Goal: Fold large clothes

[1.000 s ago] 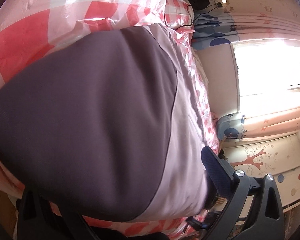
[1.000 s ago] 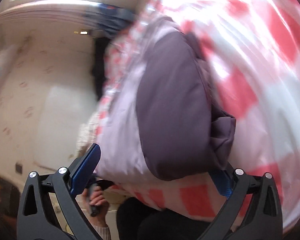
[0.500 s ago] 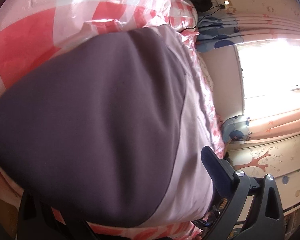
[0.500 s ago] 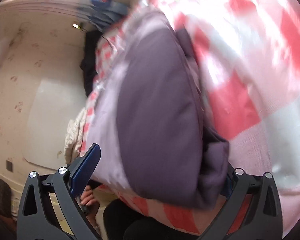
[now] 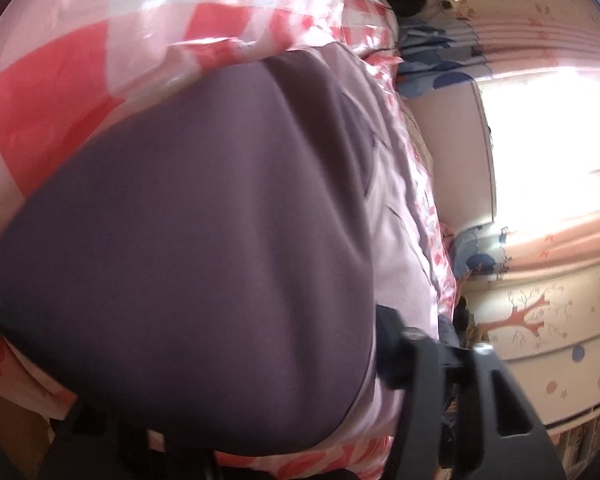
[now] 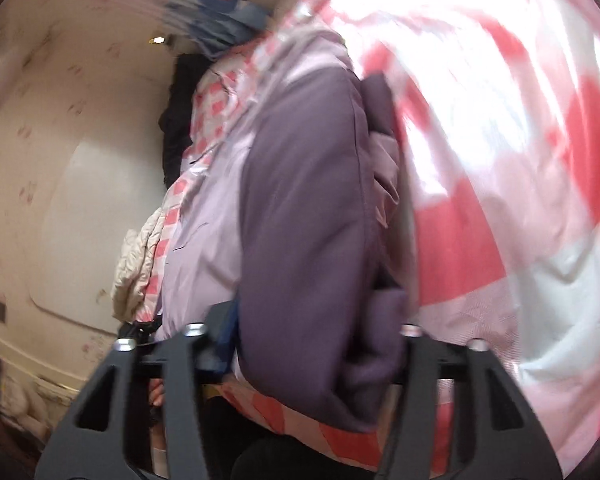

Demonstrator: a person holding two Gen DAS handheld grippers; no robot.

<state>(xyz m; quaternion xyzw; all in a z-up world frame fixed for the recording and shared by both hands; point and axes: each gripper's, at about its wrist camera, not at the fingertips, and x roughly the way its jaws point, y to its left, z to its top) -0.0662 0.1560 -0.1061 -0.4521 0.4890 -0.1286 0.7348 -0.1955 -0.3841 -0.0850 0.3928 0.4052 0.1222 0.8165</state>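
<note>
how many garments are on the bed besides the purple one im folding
2, though more may be hidden. A black garment lies at the far end of the checked bedspread, by the wall; a cream padded one hangs off the bed's edge, nearer than the black one.

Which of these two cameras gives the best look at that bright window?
The left wrist view. The window fills its right side, glaring white, with pink curtains beneath it. In the right wrist view I cannot find the window; there are only the purple garment, the red checked bedding and a pale wall.
</note>
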